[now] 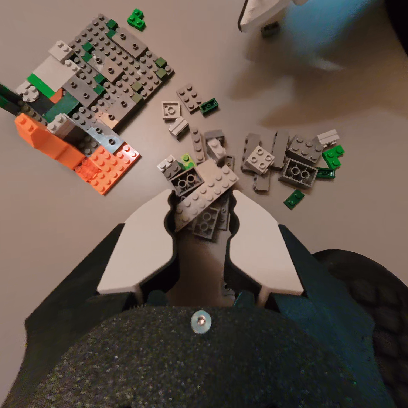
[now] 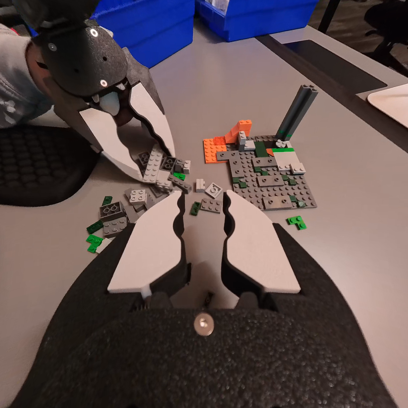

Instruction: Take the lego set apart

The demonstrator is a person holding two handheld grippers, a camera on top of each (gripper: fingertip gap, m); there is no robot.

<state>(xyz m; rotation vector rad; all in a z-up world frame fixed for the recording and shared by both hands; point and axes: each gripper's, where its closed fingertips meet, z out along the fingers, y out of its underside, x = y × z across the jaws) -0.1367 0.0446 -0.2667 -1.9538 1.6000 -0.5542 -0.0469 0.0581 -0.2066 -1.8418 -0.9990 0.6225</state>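
two blue bins [image 2: 154, 33] stand at the far edge of the table [image 2: 220, 88], side by side; contents not readable from here. lego set [image 2: 265, 174] sits on the table right of centre in the right wrist view: a dark grey studded baseplate with flat grey tiles and small dark green pieces on top, an orange plate [image 2: 213, 150] and orange sloped stack at one corner, a pale grey block patch, and one tall dark grey column [image 2: 295, 112] rising at the far side. same build lies upper left in the left wrist view [image 1: 106, 72]. loose bricks are scattered near the set, mostly grey, some studs-down; too heaped for a full count. three bright green l-shaped pieces are visible, one alone [image 1: 135, 19] beyond the baseplate. left hand-held gripper [image 1: 202, 198] is tilted down into the heap, fingers clamped around a long light grey plate [image 1: 207, 189] with darker bricks stuck beneath. right hand-held gripper [image 2: 203, 196] hovers above the table beside the loose bricks, fingers parted, nothing between them. a dark perforated pad [image 2: 33, 163] lies at the table's left.
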